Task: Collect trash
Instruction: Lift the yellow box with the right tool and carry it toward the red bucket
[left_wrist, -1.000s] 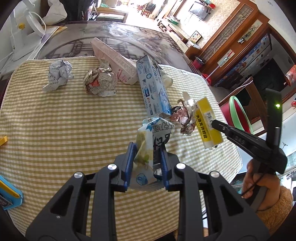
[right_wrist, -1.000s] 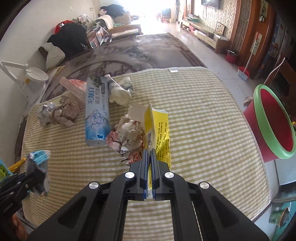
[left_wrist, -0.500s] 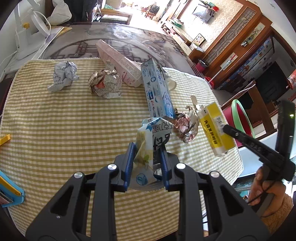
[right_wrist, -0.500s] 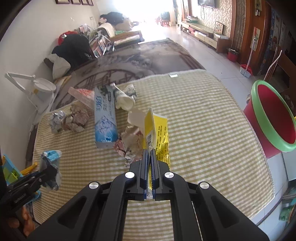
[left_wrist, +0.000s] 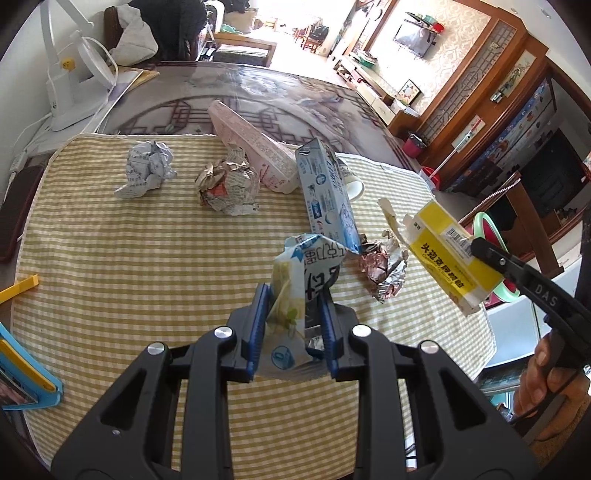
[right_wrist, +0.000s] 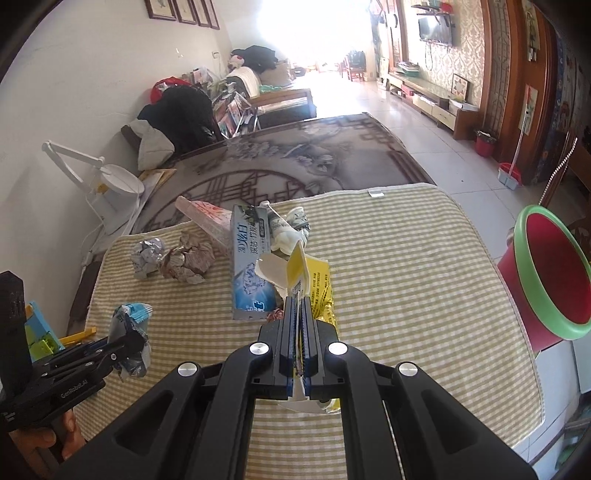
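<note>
The left gripper (left_wrist: 293, 295) is clamped on a crumpled snack wrapper (left_wrist: 295, 291), its blue pads pressing the wrapper from both sides and holding it clear of the checked cloth (left_wrist: 129, 266). The right gripper (right_wrist: 300, 306) is closed tight on a flap of a yellow box (left_wrist: 448, 254), which hangs in the air past the right edge of the cloth in the left wrist view; a hand (left_wrist: 546, 387) grips the handle below it.

Trash left on the cloth:
- A blue toothpaste box (left_wrist: 327, 195), lying lengthwise near the middle.
- A foil wad (left_wrist: 384, 266), just beside the near end of the toothpaste box.
- A pink box (left_wrist: 251, 147), tilted against the far end of the toothpaste box.
- A white cup (left_wrist: 352, 186), on its side behind the toothpaste box; contact between them cannot be confirmed.
- Two paper balls (left_wrist: 227, 184), well apart from the grippers, toward the far left.

A red bin (right_wrist: 546, 280) with a green rim stands beside the table, off the right edge of the cloth.
</note>
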